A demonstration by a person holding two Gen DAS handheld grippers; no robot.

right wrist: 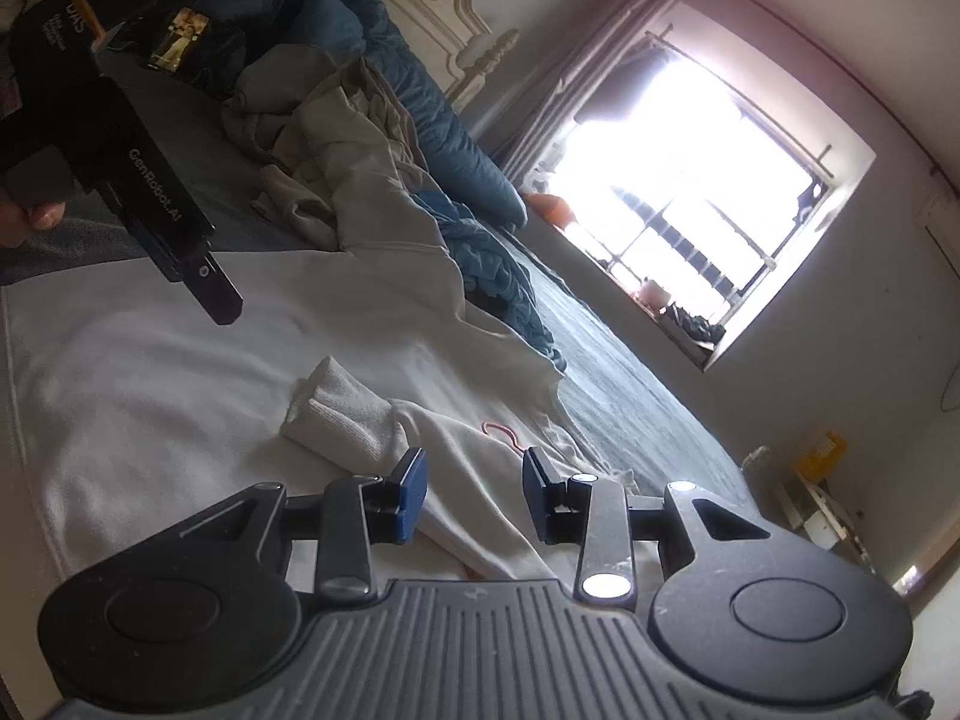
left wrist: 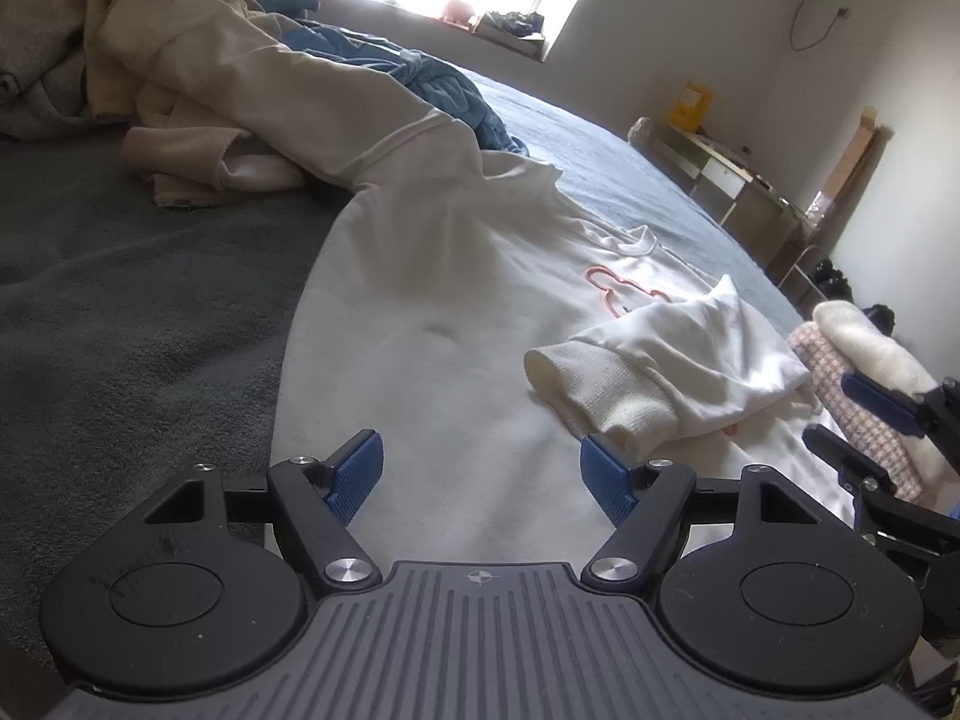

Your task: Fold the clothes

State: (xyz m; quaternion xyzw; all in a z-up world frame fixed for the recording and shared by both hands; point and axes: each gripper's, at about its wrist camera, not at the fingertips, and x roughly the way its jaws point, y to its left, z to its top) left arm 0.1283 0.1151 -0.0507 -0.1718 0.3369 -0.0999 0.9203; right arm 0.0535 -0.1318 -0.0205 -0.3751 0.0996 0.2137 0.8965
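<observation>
Two black grippers with blue pads are held above a white long-sleeved sweatshirt point(left wrist: 432, 312) spread flat on the grey bed point(left wrist: 132, 312). Left gripper point(left wrist: 480, 474) gapes wide, empty. Right gripper point(right wrist: 474, 495) stands part open over the folded-in ribbed cuff point(right wrist: 336, 414), nothing gripped.

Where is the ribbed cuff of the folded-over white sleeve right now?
The cuff lies on the white sweatshirt's body, just ahead of the left gripper, right of centre, near the orange print.
</observation>
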